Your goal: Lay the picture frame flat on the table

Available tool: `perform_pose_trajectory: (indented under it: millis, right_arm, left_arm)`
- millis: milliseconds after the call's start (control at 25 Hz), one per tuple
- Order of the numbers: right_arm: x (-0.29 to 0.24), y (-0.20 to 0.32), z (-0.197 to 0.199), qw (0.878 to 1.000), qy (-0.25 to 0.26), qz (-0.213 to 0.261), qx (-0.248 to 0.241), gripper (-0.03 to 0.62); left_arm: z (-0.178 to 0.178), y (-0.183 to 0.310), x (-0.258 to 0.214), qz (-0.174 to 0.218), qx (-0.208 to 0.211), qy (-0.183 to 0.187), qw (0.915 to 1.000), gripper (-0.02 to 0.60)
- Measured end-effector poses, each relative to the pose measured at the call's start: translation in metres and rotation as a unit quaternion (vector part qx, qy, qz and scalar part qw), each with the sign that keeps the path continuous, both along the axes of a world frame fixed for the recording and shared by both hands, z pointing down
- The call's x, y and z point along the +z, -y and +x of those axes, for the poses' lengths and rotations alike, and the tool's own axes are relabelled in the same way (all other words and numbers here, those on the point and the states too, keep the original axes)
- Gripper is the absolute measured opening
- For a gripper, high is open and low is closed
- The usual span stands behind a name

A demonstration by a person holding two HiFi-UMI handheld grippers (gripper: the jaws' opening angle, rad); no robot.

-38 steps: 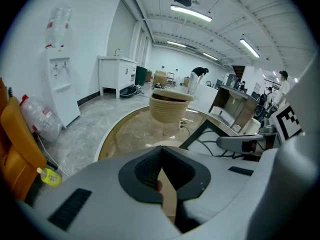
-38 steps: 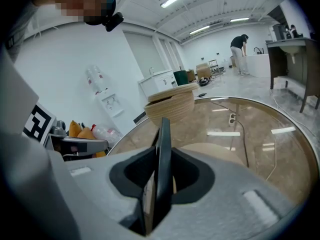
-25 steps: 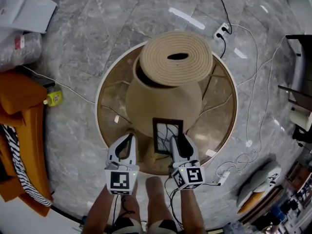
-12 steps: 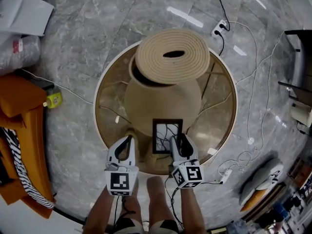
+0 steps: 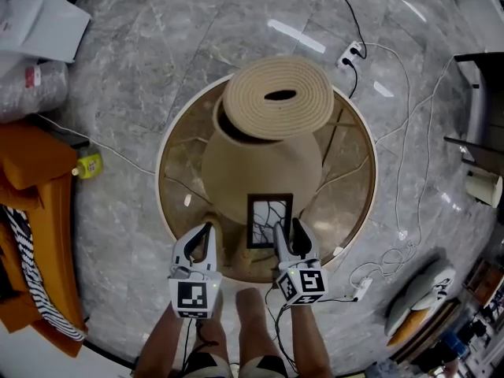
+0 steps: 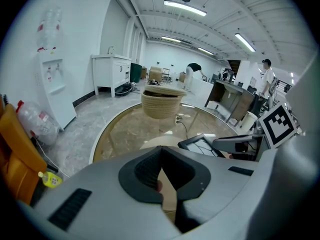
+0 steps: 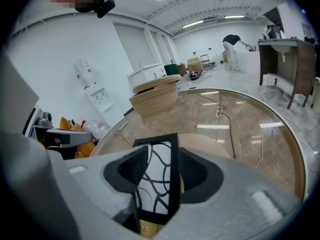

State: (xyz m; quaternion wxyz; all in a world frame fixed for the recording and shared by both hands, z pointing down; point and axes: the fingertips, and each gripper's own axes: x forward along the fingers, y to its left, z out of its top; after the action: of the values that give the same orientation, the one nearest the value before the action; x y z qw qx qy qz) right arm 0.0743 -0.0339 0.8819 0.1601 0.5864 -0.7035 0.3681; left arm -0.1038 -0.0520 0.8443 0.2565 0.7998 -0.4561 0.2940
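Note:
The black picture frame (image 5: 268, 220) with a branch pattern lies face up on the round glass table (image 5: 177, 172), just in front of the woven basket (image 5: 264, 160). My right gripper (image 5: 289, 229) is at the frame's near right corner. In the right gripper view the frame (image 7: 157, 176) sits between the jaws of that gripper (image 7: 162, 153), which are opening and stand wide around it. My left gripper (image 5: 203, 233) hovers over the table's near edge left of the frame. Its tips (image 6: 161, 151) meet with nothing between them. The left gripper view shows the frame (image 6: 202, 143) to the right.
The basket's coiled lid (image 5: 278, 97) sits askew on top. Cables and a power strip (image 5: 356, 50) run over the marble floor behind and right of the table. Orange fabric (image 5: 31, 179) and a small yellow bottle (image 5: 87, 161) lie at left. The person's legs (image 5: 252, 321) are below.
The right gripper's jaws have spread a little wider around the frame. The frame and the left gripper stay where they were.

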Motion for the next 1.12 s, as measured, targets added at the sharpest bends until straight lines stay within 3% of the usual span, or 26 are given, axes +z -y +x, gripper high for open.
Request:
perform_pose_trajectory:
  millis: [480,800,1120]
  right_arm:
    - [-0.077,0.011,0.011,0.999,-0.015,0.036,-0.001,0.189]
    - [-0.158,0.018,0.012,0.992,-0.083,0.084,-0.044,0.187]
    - [-0.252,0.019,0.021,0.984,-0.106,0.135,-0.036,0.187]
  left_arm:
    - [0.008,0.013,-0.075,0.037,0.014,-0.004,0.9992,0.017]
    - [0.020,0.019,-0.149,0.073,0.031,-0.012,0.9968,0.017]
    - [0.032,0.019,-0.231,0.116,0.049,-0.019,0.9919,0.017]
